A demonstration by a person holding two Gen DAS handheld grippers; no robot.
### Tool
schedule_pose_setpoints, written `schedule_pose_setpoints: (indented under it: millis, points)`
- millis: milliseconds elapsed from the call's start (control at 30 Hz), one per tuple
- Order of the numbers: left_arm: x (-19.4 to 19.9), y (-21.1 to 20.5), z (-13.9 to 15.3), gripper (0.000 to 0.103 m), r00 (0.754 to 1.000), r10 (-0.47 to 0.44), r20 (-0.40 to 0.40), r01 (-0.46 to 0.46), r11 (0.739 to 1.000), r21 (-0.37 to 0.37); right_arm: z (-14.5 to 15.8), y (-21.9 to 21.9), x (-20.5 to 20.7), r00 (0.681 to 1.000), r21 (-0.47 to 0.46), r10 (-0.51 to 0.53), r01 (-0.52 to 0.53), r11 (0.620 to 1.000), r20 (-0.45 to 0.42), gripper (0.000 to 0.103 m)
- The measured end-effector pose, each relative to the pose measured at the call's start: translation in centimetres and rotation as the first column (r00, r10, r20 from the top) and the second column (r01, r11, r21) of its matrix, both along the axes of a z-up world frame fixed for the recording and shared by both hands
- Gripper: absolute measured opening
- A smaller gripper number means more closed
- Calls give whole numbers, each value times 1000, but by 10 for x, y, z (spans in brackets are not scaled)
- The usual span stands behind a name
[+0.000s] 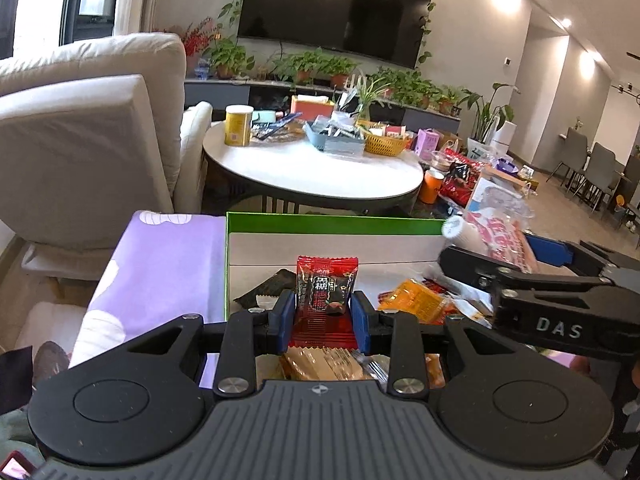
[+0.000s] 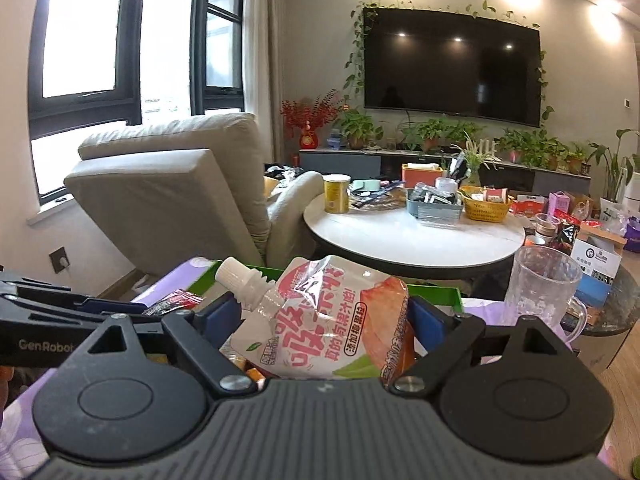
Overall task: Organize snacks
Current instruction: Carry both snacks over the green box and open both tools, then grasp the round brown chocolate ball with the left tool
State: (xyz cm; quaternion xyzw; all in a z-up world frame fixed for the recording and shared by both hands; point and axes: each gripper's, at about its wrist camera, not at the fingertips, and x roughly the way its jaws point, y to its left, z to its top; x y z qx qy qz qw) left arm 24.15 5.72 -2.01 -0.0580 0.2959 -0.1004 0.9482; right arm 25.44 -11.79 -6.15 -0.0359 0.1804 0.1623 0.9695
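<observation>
Two tongs, red packet [image 1: 326,296] in left [image 1: 322,316], pouch [image 2: 320,324] in right [image 2: 326,320]

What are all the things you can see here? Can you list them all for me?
red snack packet: one, red and black, between the left gripper's pads
jelly pouch: one, pink and white with a white spout, between the right gripper's pads
box: one, green rim, pale inside, loose snacks in it
orange packet: one, lying in the box
purple cloth: one, under the box
glass mug: one, clear, right of the box
round table: one, white, behind
yellow basket: one, on the round table
television: one, black, on the wall
left gripper: black, blue pads
right gripper: black, blue pads
</observation>
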Motion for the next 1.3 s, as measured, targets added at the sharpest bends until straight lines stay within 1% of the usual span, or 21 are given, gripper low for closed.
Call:
schedule_pose_setpoints:
  millis: [167, 300, 333, 367, 400, 467, 600, 667, 700, 800, 867, 933, 1033, 1200, 1300]
  points:
    - [20, -3, -12, 28, 999, 9, -33, -9, 1000, -3, -8, -7, 18, 998, 8, -50, 50, 999, -36, 75]
    - [30, -5, -23, 29, 996, 22, -81, -22, 1000, 10, -10, -8, 29, 996, 3, -74, 74, 997, -43, 75]
    - [31, -6, -25, 32, 996, 21, -89, -20, 1000, 11, -11, -7, 31, 996, -7, -80, 79, 997, -41, 75]
    - [31, -6, -26, 37, 995, 18, -95, -17, 1000, 11, -12, -6, 33, 995, -15, -86, 85, 996, -42, 75]
    - [30, -5, -27, 39, 995, 16, -99, -15, 1000, 12, -14, -5, 34, 995, -24, -93, 92, 995, -47, 75]
    - [29, -4, -26, 42, 995, 17, -96, -15, 1000, 15, -18, -5, 37, 991, -30, -110, 108, 994, -74, 75]
    - [25, -2, -22, 42, 995, 25, -94, -24, 1000, 14, -25, -10, 39, 978, 7, -115, 118, 993, -173, 75]
    - [23, -1, -21, 42, 995, 28, -91, -27, 1000, 11, -26, -13, 39, 974, 25, -114, 121, 992, -197, 75]
    - [21, -1, -20, 42, 995, 30, -90, -29, 1000, 12, -26, -14, 36, 975, 29, -116, 124, 992, -190, 75]
    - [17, -1, -19, 42, 995, 37, -92, -36, 999, 15, -20, -11, 25, 984, 9, -152, 153, 988, -94, 75]
    - [14, -1, -19, 42, 995, 38, -93, -37, 999, 15, -16, -10, 20, 986, -14, -158, 157, 987, -53, 75]
    - [8, -1, -18, 42, 995, 40, -91, -39, 999, 16, -13, -11, 19, 989, -20, -140, 139, 990, -52, 75]
    - [-1, 1, -15, 42, 995, 46, -83, -45, 999, 22, -12, -15, 11, 993, -5, -109, 109, 994, -54, 75]
    - [-14, 4, -9, 42, 995, 63, -72, -63, 998, 12, -6, -22, -16, 998, 27, -41, 42, 999, -46, 75]
    - [-25, 3, -6, 42, 996, 60, -62, -60, 998, 10, -4, -24, -32, 998, 10, 16, -16, 1000, -53, 75]
